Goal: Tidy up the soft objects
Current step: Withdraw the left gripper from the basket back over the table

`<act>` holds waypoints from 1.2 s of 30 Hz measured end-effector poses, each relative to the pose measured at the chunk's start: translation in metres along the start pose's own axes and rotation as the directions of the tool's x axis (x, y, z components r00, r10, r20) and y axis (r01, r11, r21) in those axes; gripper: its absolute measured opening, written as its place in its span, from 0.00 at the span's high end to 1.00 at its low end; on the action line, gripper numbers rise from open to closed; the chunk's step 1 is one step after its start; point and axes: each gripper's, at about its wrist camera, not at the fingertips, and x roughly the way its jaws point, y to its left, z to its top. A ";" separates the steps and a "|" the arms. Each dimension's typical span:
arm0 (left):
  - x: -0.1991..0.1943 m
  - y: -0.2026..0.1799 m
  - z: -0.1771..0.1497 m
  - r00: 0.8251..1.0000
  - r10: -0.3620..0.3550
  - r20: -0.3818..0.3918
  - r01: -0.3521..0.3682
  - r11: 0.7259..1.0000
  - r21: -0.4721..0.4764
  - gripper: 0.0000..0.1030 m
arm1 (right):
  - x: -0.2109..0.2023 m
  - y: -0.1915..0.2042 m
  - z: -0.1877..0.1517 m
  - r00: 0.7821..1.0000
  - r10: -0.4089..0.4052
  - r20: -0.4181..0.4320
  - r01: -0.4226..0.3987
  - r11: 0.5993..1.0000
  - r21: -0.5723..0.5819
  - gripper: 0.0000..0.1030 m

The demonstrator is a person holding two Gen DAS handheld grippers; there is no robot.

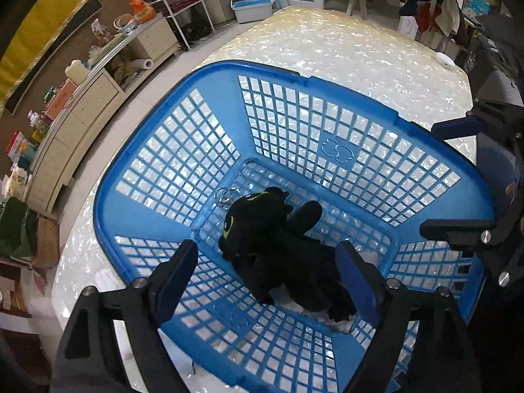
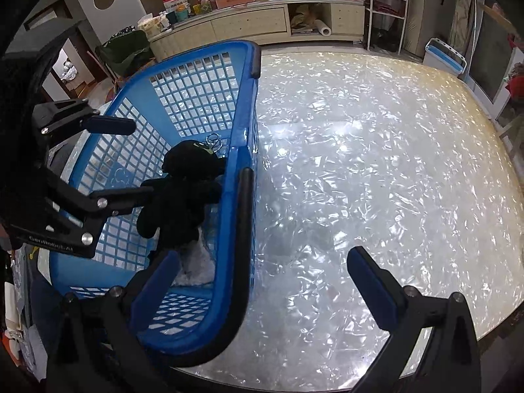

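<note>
A black plush dragon with green eyes and a metal key ring lies on the floor of the blue lattice basket. Something white shows under its rear end. My left gripper hangs open above the plush, with a pad on either side and neither touching it. From the right wrist view, the plush lies against the near wall of the basket. My right gripper is open and straddles the basket's black-handled rim, holding nothing. The left gripper shows over the basket's far side.
The basket stands at the left end of a pearly white table. A small white round object lies near the table's far edge. Beyond are a low cabinet loaded with clutter, a white wire rack and a blue-and-white bin.
</note>
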 end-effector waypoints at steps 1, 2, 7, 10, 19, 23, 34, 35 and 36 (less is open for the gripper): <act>-0.003 -0.001 -0.002 1.000 -0.002 0.003 0.002 1.000 -0.003 0.16 | -0.002 0.000 0.000 1.000 -0.001 0.004 0.001 1.000 0.004 0.00; -0.005 -0.001 -0.003 1.000 -0.006 0.005 0.006 1.000 -0.009 0.14 | -0.003 0.000 0.000 1.000 -0.002 0.006 0.002 1.000 0.006 0.00; -0.021 -0.001 -0.010 0.999 -0.039 0.033 0.041 0.997 -0.072 0.00 | -0.012 0.001 -0.001 1.000 -0.006 0.018 0.006 1.000 0.017 0.00; -0.036 -0.003 -0.015 0.997 -0.042 0.060 0.047 0.995 -0.092 0.00 | -0.019 0.001 -0.002 0.999 -0.008 0.031 0.007 1.000 0.026 0.00; -0.067 -0.012 -0.036 0.996 -0.039 0.085 0.050 0.991 -0.126 0.00 | -0.042 0.016 -0.004 0.997 -0.038 0.061 0.037 0.999 0.018 0.00; -0.079 -0.015 -0.049 0.996 0.003 0.091 0.011 0.987 -0.159 0.00 | -0.051 0.025 -0.010 0.997 -0.042 0.066 0.041 0.999 0.015 0.00; -0.112 -0.011 -0.097 0.991 0.026 0.133 0.015 0.953 -0.303 0.00 | -0.060 0.069 -0.019 0.994 -0.039 0.097 0.043 0.998 -0.044 0.00; -0.115 -0.010 -0.101 0.990 0.043 0.133 0.001 0.950 -0.312 0.00 | -0.062 0.070 -0.020 0.995 -0.032 0.099 0.037 0.998 -0.051 0.00; -0.118 -0.009 -0.106 0.989 0.059 0.137 -0.013 0.949 -0.316 0.00 | -0.062 0.076 -0.021 0.995 -0.022 0.101 0.028 0.998 -0.059 0.00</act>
